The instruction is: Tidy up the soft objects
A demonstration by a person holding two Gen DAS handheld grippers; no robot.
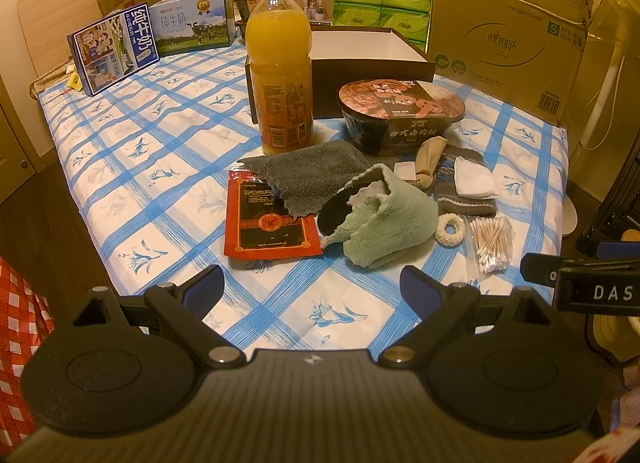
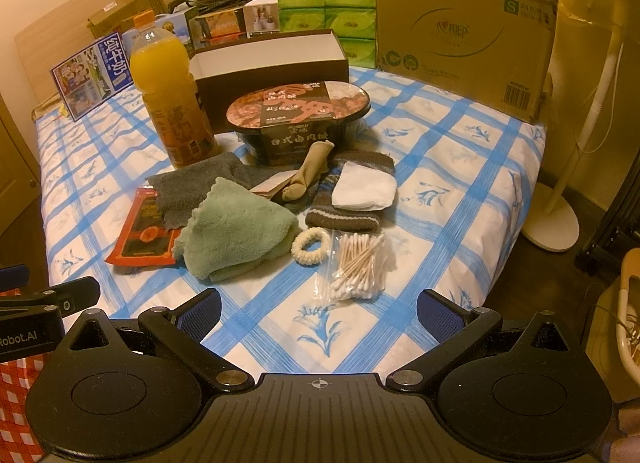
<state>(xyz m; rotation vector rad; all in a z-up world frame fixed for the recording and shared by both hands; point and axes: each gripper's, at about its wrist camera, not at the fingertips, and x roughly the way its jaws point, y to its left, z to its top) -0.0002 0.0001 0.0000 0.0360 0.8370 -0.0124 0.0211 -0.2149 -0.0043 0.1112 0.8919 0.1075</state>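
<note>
A pile of soft things lies mid-table: a green towel [image 1: 394, 219] [image 2: 236, 227], a grey cloth [image 1: 308, 175] [image 2: 196, 183], a knotted beige stocking [image 1: 428, 161] [image 2: 308, 171], a brown striped knit piece [image 1: 464, 191] [image 2: 344, 211], a white pad [image 1: 476, 181] [image 2: 362, 187] and a cream scrunchie [image 1: 450, 231] [image 2: 310, 247]. An open dark box [image 1: 360, 59] [image 2: 272, 63] stands behind. My left gripper [image 1: 312, 287] is open and empty, short of the towel. My right gripper [image 2: 320, 309] is open and empty, short of the cotton swabs.
A juice bottle [image 1: 280, 71] [image 2: 172, 103], a noodle bowl [image 1: 400, 115] [image 2: 298, 119], a red packet [image 1: 268, 223] [image 2: 144, 231] and a bag of cotton swabs [image 1: 492, 241] [image 2: 356, 263] lie among them. Milk cartons [image 1: 116, 47], green tissue packs [image 1: 380, 3] and a large cardboard box [image 1: 508, 31] [image 2: 464, 23] line the back.
</note>
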